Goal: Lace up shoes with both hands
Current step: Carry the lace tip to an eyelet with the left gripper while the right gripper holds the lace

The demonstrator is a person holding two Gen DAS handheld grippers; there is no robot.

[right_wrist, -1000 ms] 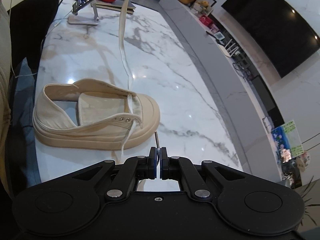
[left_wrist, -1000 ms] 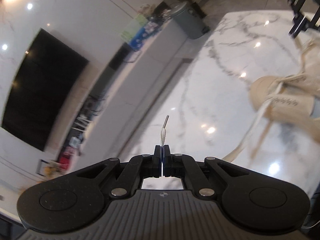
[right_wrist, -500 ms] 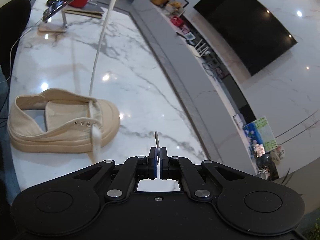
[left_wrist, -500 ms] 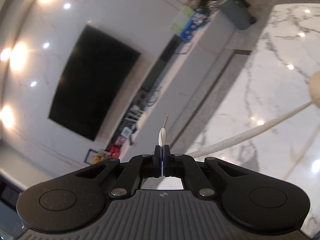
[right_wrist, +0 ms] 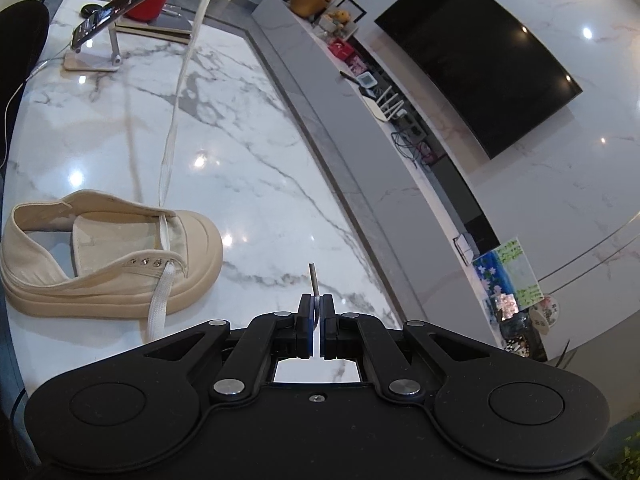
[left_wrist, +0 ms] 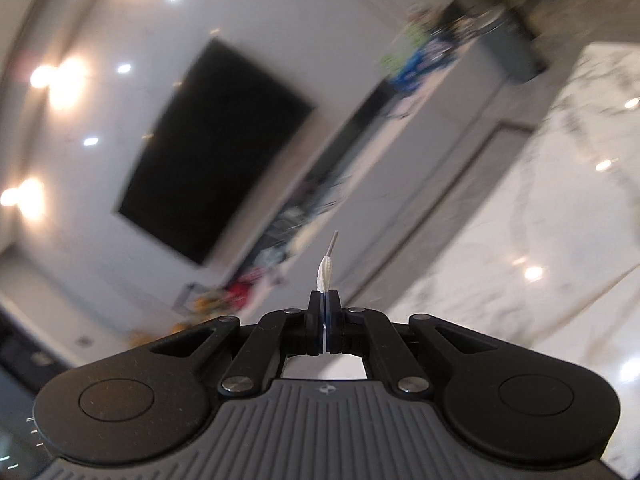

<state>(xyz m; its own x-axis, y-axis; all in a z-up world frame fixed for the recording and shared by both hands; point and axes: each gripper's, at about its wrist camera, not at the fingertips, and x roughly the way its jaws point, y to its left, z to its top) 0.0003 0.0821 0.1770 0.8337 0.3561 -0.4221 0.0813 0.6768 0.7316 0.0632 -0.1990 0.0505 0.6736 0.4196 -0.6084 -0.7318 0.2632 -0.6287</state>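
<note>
The cream canvas low-top shoe is lying on the white marble table, ahead and to the left of the right gripper. A flat white shoelace is running from its front eyelets, one end rising taut out of view, the other hanging down its side. Both grippers are pinching lace ends: the right is clamping a metal-tipped end, and the left gripper is clamping the other tip, pointing toward a blurred black wall screen.

Left wrist view motion-blurred throughout; lace cut off by right view's top edge.
</note>
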